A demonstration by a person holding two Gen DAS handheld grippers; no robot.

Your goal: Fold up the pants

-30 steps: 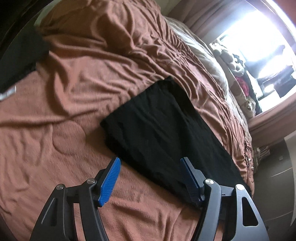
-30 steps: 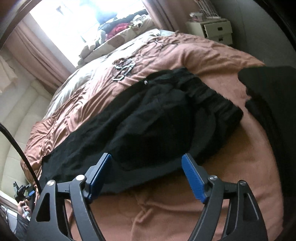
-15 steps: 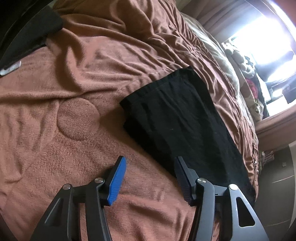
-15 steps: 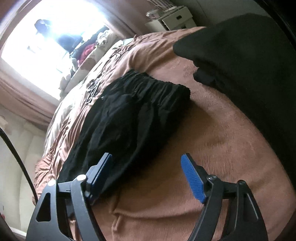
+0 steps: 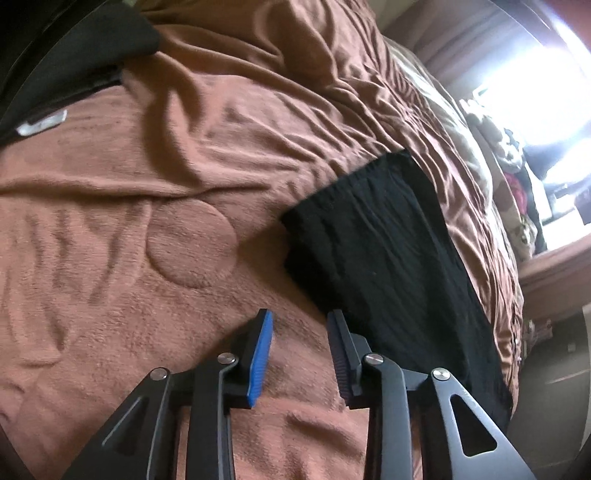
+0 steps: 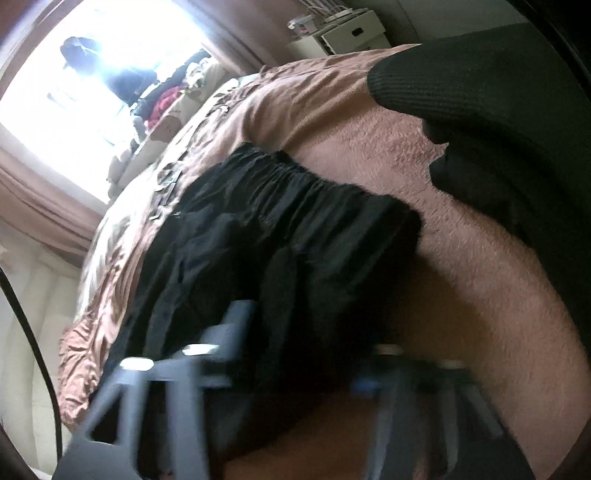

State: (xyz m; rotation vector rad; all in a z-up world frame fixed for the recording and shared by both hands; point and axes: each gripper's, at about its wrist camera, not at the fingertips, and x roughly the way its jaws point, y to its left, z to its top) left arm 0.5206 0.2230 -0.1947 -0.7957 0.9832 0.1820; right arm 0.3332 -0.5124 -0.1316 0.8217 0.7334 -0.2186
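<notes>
Pants: black pants lay flat lengthwise on a brown blanket covering the bed, legs stacked, hem end toward the left wrist camera; the gathered waistband showed in the right wrist view.
Left gripper: the left gripper had just been closing, its jaws still parted by a narrow gap. Only blanket lay between the blue pads; the right finger stood at the pants' near edge, contact unclear.
Right gripper: the right gripper was smeared by motion blur over the pants' side edge. Its jaws had just been closing; whether they pinched the cloth could not be told.
Surroundings: another dark garment lay on the blanket near the waistband, apart from it. A bright window and white drawers stood beyond the bed.
</notes>
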